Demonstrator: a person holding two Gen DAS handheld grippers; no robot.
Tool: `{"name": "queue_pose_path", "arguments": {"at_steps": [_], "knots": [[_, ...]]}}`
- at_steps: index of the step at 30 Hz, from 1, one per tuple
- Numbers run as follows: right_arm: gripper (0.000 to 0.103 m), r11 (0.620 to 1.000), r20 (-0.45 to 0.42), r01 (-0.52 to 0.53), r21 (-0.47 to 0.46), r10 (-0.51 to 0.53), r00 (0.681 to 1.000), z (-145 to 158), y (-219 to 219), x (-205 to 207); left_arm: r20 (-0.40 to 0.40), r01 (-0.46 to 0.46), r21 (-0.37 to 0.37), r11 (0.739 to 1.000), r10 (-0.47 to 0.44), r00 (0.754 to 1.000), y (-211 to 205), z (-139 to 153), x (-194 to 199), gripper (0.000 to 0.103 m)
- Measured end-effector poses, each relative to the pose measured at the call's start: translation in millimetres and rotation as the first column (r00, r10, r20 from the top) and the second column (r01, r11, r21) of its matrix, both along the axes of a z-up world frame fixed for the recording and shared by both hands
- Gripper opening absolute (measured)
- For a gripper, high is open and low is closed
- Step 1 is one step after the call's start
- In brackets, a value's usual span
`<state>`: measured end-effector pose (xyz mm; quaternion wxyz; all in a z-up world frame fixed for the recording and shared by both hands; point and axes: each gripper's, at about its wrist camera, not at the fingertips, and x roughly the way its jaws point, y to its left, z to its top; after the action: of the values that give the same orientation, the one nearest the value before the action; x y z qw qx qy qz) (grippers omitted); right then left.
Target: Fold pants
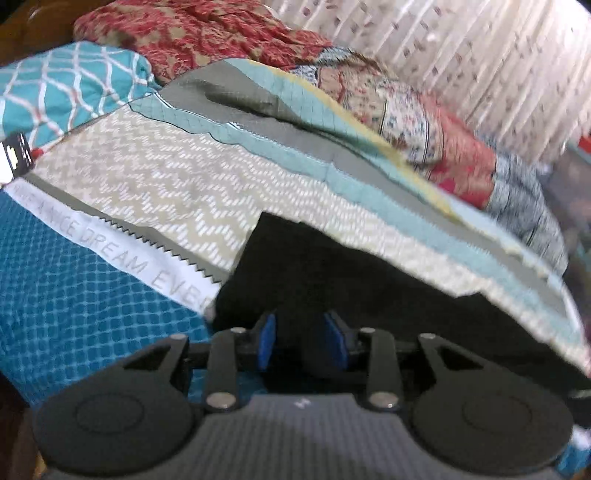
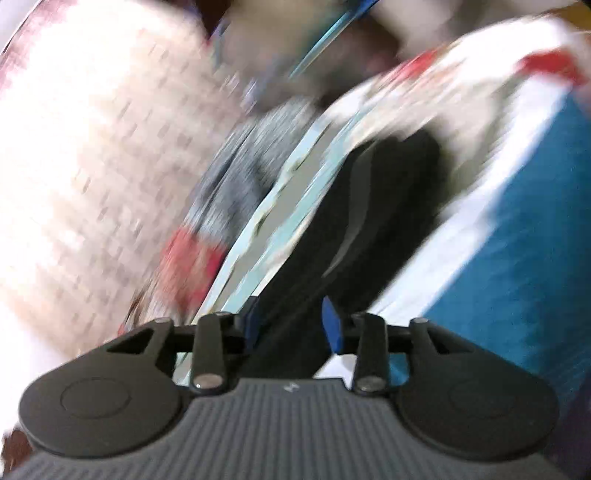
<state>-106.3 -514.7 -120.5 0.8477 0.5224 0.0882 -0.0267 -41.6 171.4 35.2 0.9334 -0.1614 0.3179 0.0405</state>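
Observation:
Black pants lie on a patchwork bedspread in the left wrist view, their near part just beyond my left gripper. Its blue pads stand apart, with only dark cloth showing behind the gap and nothing pinched. The right wrist view is heavily blurred. There the pants run as a long black strip from my right gripper up toward the centre. That gripper's blue pads stand wide on either side of the strip. I see no pad pressing on it.
A teal lattice pillow and a red floral blanket lie at the head of the bed. A floral quilt is bunched along the far side below a pale curtain. A small dark object sits at the left edge.

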Motion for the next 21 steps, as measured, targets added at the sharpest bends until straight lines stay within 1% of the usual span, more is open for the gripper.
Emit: {"name": "queue_pose_path", "arguments": {"at_steps": [1, 2, 3, 4, 7, 10, 12, 14, 15, 16, 17, 18, 19, 20, 21], "knots": [[0.053, 0.999, -0.010, 0.049, 0.021, -0.049, 0.999, -6, -11, -5, 0.000, 0.008, -0.014, 1.000, -0.008, 1.000, -4, 1, 5, 0.031], [0.053, 0.995, -0.018, 0.091, 0.049, -0.090, 0.996, -13, -21, -7, -0.013, 0.025, -0.017, 1.000, -0.026, 1.000, -14, 1, 12, 0.031], [0.053, 0.992, -0.015, 0.105, 0.068, -0.104, 0.994, -18, -28, -6, -0.029, 0.037, -0.015, 0.999, -0.038, 0.999, -22, -2, 19, 0.031], [0.053, 0.992, -0.014, 0.107, 0.073, -0.107, 0.994, -21, -32, 1, -0.049, 0.056, -0.014, 0.998, -0.056, 0.997, -33, -6, 28, 0.031], [0.054, 0.990, -0.050, 0.126, 0.070, -0.122, 0.991, -29, -41, 22, -0.098, 0.120, -0.013, 0.993, -0.121, 0.988, -71, -23, 53, 0.032], [0.052, 0.983, -0.032, 0.134, 0.122, -0.131, 0.991, -41, -58, 30, -0.159, 0.146, -0.010, 0.989, -0.146, 0.976, -99, -46, 77, 0.032], [0.052, 0.984, -0.017, 0.140, 0.114, -0.139, 0.990, -41, -65, 31, -0.214, 0.139, 0.027, 0.990, -0.131, 0.968, -114, -64, 91, 0.032], [0.051, 0.986, -0.003, 0.133, 0.099, -0.133, 0.991, -38, -74, 35, -0.265, 0.128, 0.088, 0.988, -0.101, 0.959, -123, -80, 103, 0.031], [0.048, 0.987, -0.015, 0.129, 0.091, -0.129, 0.992, -36, -78, 37, -0.252, 0.132, 0.119, 0.984, -0.099, 0.963, -127, -83, 103, 0.031], [0.033, 0.990, -0.026, 0.121, 0.073, -0.119, 0.993, -32, -79, 45, -0.242, 0.142, 0.156, 0.978, -0.101, 0.965, -131, -83, 102, 0.031], [0.021, 0.993, -0.039, 0.104, 0.050, -0.102, 0.994, -30, -78, 46, -0.249, 0.152, 0.185, 0.971, -0.103, 0.963, -135, -83, 103, 0.031], [0.011, 0.997, -0.068, 0.074, 0.020, -0.073, 0.995, -26, -78, 53, -0.252, 0.159, 0.206, 0.966, -0.104, 0.962, -139, -83, 103, 0.031], [0.010, 0.998, -0.091, 0.055, 0.001, -0.055, 0.994, -22, -77, 61, -0.254, 0.163, 0.214, 0.963, -0.107, 0.961, -140, -82, 103, 0.031], [0.009, 0.999, -0.092, 0.048, -0.022, -0.050, 0.994, -17, -74, 64, -0.254, 0.166, 0.210, 0.964, -0.110, 0.961, -140, -81, 102, 0.031], [0.009, 0.998, -0.074, 0.037, -0.054, -0.041, 0.996, -7, -69, 64, -0.253, 0.163, 0.189, 0.968, -0.112, 0.961, -137, -78, 100, 0.031]]}}
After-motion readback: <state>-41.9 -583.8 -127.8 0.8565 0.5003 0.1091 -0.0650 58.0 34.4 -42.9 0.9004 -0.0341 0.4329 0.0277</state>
